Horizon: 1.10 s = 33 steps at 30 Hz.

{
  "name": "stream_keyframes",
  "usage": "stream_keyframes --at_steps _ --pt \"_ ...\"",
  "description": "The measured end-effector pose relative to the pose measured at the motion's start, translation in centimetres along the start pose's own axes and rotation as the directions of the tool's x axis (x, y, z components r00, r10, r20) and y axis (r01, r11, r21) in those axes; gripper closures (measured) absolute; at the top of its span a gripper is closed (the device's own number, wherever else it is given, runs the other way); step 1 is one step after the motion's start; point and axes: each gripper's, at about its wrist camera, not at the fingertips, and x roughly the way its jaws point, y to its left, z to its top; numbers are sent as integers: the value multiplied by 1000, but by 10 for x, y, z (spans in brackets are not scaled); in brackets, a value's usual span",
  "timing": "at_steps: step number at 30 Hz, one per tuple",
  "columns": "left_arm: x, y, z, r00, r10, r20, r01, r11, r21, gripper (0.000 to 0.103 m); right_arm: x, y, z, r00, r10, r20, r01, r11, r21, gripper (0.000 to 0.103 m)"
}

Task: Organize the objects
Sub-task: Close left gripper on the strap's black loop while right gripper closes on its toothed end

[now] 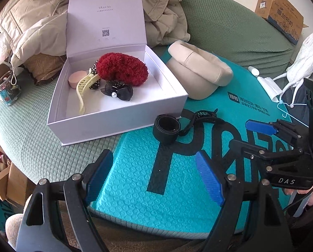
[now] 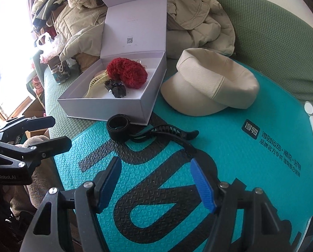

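Nearest the cameras, both grippers hang over a teal bubble mailer (image 1: 135, 178) that lies on a green quilted sofa cover (image 1: 41, 153). The left gripper (image 1: 154, 178) stands with its blue pads spread apart and nothing between them, only the mailer's surface below. The right gripper (image 2: 156, 187) is likewise released, its pads parted over the mailer's big black lettering and gripping nothing (in the left wrist view it shows again at the right edge, jaws apart, a hand behind it).

Just beyond the grippers, on the mailer's far part, lies a coiled black band (image 1: 167, 129), and touching it to the right a black toothed hair clip (image 2: 167, 133). Both rest outside the box, right at its front corner.

Behind them sits a white gift box (image 1: 114, 124), lid standing upright at the back. Inside it are a fuzzy red scrunchie (image 1: 123, 69), a pale yellow claw clip (image 1: 85, 88), a round pink piece (image 1: 75, 78) and a black bow with a pearl (image 1: 118, 90).

To the right of the box a beige cap (image 2: 215, 84) lies partly on the mailer. Further back, beige jackets (image 2: 198, 27) are heaped against the sofa, and a cardboard carton (image 1: 282, 10) stands at the far right
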Motion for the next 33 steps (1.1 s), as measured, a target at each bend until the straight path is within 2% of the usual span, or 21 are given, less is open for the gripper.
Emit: stream_keyframes --at_steps 5,11,14,18,25,28,32,33 --pt "25 -2 7 999 -1 -35 0 1000 -7 23 13 -8 2 1000 -2 -12 2 1000 -24 34" --pt "48 -1 16 999 -10 -48 8 1000 -30 23 31 -24 8 998 55 -25 -54 998 19 34" --pt "58 -2 21 999 13 -41 -14 999 -36 23 40 -31 11 998 54 -33 -53 998 31 34" --pt "69 -4 25 999 2 -50 -4 999 -39 23 50 -38 16 998 47 -46 -45 998 38 34" --pt "81 -12 29 999 -21 -42 21 1000 0 23 67 -44 17 995 65 -74 -61 997 51 34" --pt "88 -15 31 998 -31 -47 32 999 15 23 69 -45 16 996 46 -73 -43 998 46 35" --pt "93 -16 31 997 -53 -50 54 999 5 23 70 -45 17 997 30 -72 -27 999 42 47" --pt "95 -15 31 997 -57 -51 57 998 4 24 70 -45 17 997 30 -72 -27 999 42 55"
